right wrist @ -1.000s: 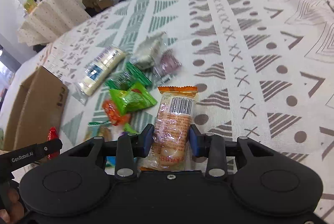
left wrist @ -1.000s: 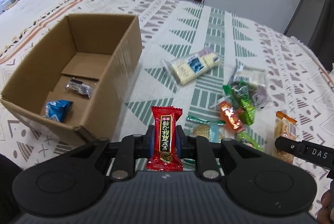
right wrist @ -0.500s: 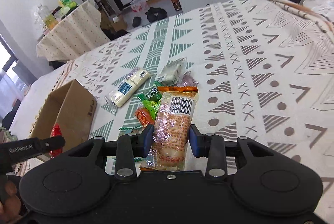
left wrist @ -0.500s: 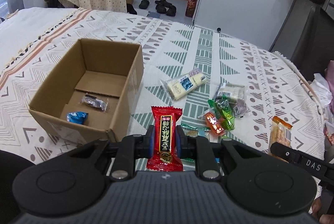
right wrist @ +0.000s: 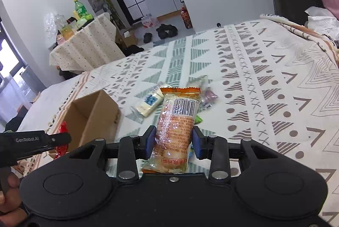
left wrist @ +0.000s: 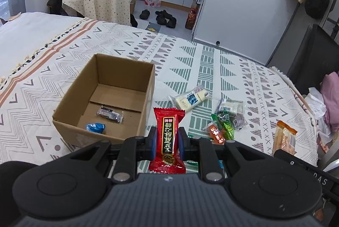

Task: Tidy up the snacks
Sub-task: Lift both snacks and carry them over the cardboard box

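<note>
Here both jaws clamp snacks — red candy [left wrist: 168,139], orange packet [right wrist: 177,127] — lower ends hidden.

L gripper [left wrist: 167,140]: jaws closed tight on red candy packet [left wrist: 168,138], held upright, raised above bed level. R gripper [right wrist: 174,139]: jaws clamped on orange biscuit pack [right wrist: 177,125], also upright, raised, just right of the L one.
</note>
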Tool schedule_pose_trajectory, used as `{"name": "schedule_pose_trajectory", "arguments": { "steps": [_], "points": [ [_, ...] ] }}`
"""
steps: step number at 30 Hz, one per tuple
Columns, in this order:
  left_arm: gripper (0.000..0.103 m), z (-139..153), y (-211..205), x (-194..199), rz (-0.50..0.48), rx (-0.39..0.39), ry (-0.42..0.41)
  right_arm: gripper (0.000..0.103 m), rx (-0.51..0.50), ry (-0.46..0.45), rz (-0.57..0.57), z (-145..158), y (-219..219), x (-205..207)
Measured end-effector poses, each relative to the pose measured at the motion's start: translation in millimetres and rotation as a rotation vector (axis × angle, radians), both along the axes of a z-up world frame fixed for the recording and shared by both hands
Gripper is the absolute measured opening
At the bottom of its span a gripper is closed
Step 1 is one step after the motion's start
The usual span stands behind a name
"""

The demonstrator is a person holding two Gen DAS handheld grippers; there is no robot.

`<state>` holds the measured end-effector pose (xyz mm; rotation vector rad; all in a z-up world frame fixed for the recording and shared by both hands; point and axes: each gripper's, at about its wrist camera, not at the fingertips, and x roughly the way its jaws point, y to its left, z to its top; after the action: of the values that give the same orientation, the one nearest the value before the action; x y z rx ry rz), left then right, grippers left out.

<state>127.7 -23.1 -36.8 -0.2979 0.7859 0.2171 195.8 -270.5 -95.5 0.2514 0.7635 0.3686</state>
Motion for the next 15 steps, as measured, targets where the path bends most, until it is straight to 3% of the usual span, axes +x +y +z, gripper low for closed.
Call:
{"name": "schedule_pose_trajectory", "arguments": {
  "steps": [15],
  "points": [
    [0.019, 4.8, 46.7, -4.7, 0.024, -0.057, -0.025, 0.036, 0.022, -0.017, -0.008, 15.7, 37.9, -8.2]
  ]
}}
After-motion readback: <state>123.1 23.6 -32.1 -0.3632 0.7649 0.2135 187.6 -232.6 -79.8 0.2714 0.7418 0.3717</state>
